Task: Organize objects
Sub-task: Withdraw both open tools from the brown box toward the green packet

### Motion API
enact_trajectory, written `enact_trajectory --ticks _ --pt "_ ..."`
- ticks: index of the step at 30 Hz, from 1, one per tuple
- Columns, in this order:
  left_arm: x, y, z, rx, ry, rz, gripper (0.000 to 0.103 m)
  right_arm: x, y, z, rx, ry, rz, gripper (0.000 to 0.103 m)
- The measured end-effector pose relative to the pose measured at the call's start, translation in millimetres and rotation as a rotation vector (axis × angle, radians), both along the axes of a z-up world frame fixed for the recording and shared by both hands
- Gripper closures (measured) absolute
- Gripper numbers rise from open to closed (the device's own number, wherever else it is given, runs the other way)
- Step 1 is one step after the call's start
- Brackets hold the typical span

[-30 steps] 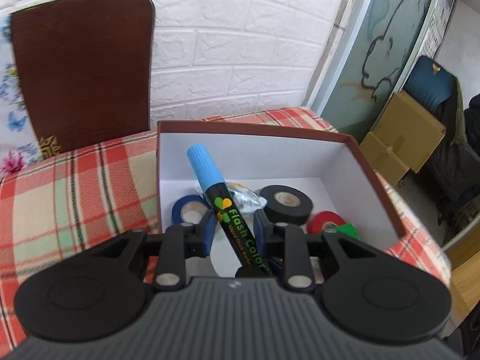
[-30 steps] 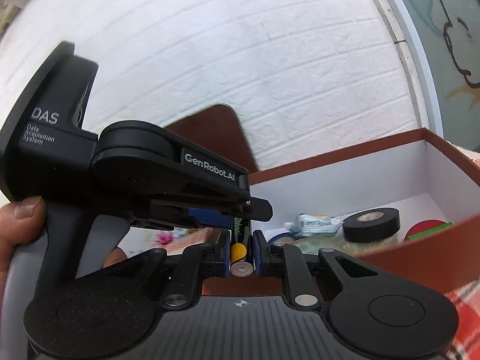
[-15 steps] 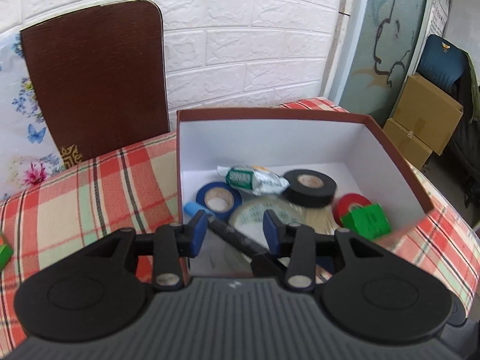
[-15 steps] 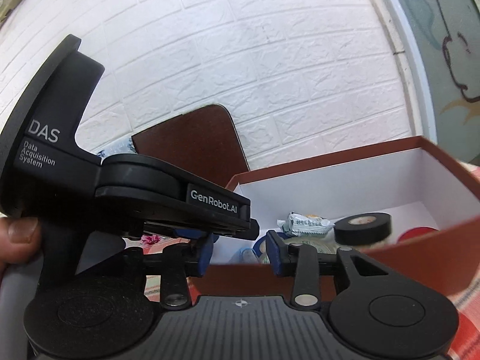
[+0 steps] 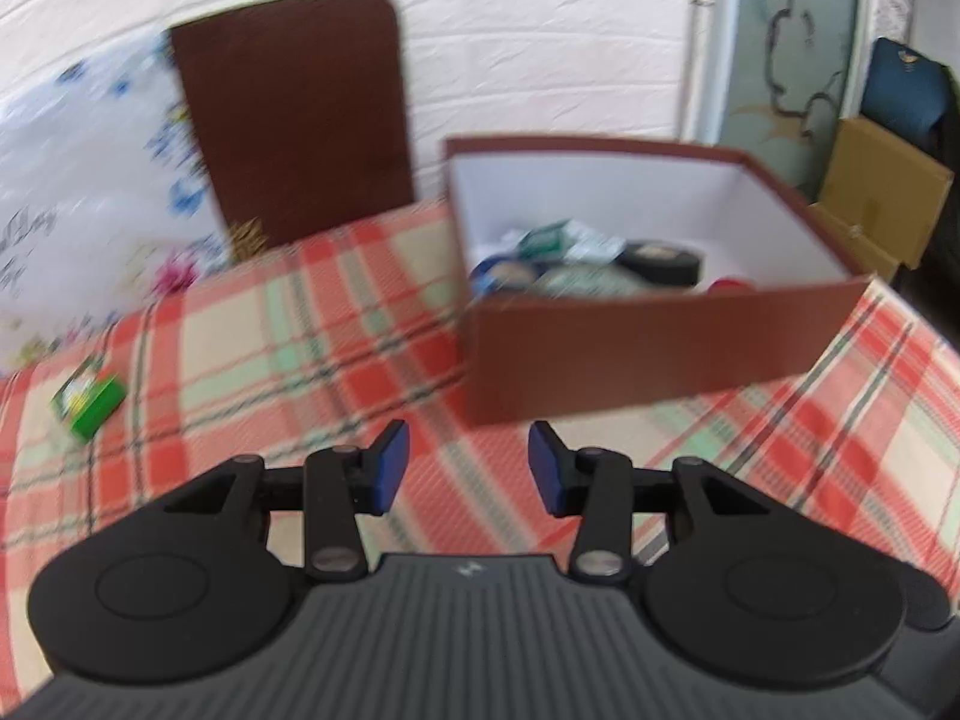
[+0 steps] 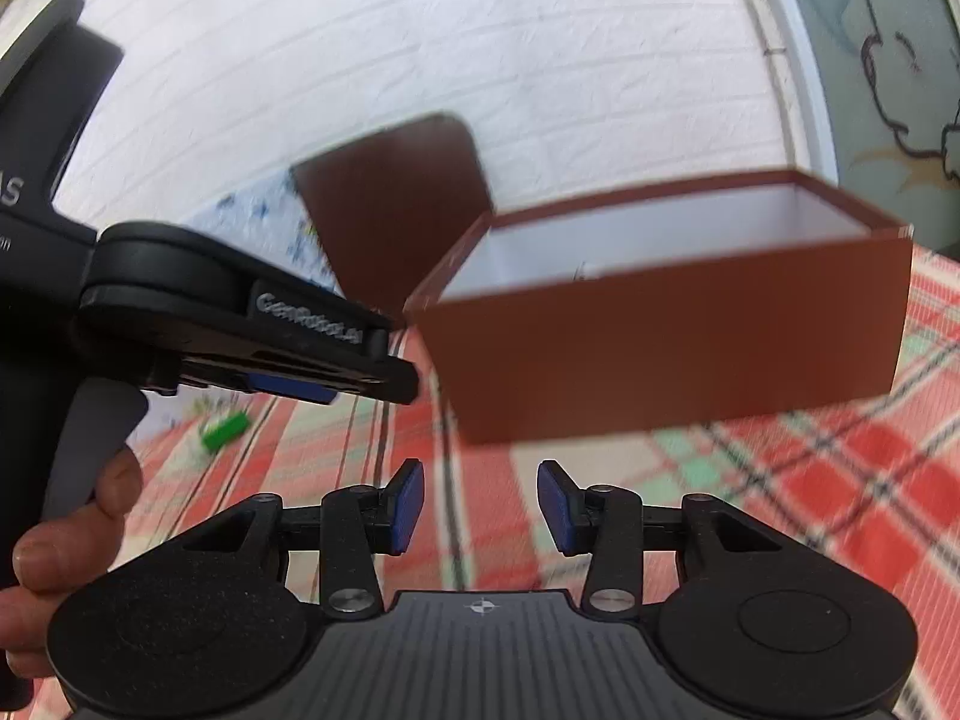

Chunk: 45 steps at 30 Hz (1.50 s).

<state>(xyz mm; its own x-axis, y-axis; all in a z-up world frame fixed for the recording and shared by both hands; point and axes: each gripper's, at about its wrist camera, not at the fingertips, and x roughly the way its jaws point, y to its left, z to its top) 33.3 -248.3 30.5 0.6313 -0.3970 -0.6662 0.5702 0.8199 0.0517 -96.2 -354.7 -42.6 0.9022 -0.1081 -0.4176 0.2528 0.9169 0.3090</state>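
Observation:
A brown box [image 5: 660, 348] with a white inside stands on the plaid tablecloth and holds tape rolls, among them a black one [image 5: 660, 261] and a blue one [image 5: 504, 273], and a crumpled wrapper [image 5: 558, 240]. My left gripper [image 5: 470, 468] is open and empty, low over the cloth in front of the box. My right gripper [image 6: 480, 504] is open and empty, also in front of the box [image 6: 690, 342]. The left gripper body [image 6: 240, 324] shows at the left of the right wrist view. A small green box [image 5: 90, 402] lies on the cloth at far left; it also shows in the right wrist view [image 6: 225, 432].
A brown chair back [image 5: 294, 114] stands behind the table against a white brick wall. Cardboard boxes [image 5: 882, 204] and a blue bag sit on the floor at right. The plaid cloth [image 5: 288, 348] stretches left of the box.
Both grippers let go of their objects, the marker and the battery, into the box, opened, and pulled back from it. They now sit lower in front of it.

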Motion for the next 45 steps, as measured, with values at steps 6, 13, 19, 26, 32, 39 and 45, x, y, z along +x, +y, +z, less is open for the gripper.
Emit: enact_trajectory --ticks 6,13,19,26,32,39,45 --pt "7.0 46.5 -25.7 0.05 0.009 0.101 0.057 9.1 29.5 -9.3 -0.018 0.072 0.085 0.063" --pt "28.1 105.7 -51.5 0.083 0.021 0.231 0.057 20.4 65.7 -18.7 -0.074 0.157 0.187 0.062" --pt "48.5 159.1 -65.7 0.031 0.049 0.326 0.052 37.6 102.4 -21.1 -0.21 0.192 0.245 0.051" --pt "79.5 233.3 -74.0 -0.021 -0.012 0.452 0.042 92.6 139.3 -18.6 -0.309 0.186 0.319 0.05" --pt "89.8 305.4 -84.1 -0.151 -0.102 0.615 0.031 176.8 165.1 -14.5 -0.31 0.133 0.424 0.037" --pt "89.1 297.8 -85.0 -0.134 -0.131 0.604 0.031 260.3 194.1 -10.0 -0.439 0.084 0.467 0.014" --pt "89.5 297.9 -87.5 -0.14 -0.132 0.605 0.03 316.8 200.4 -13.9 -0.46 0.146 0.433 0.012"
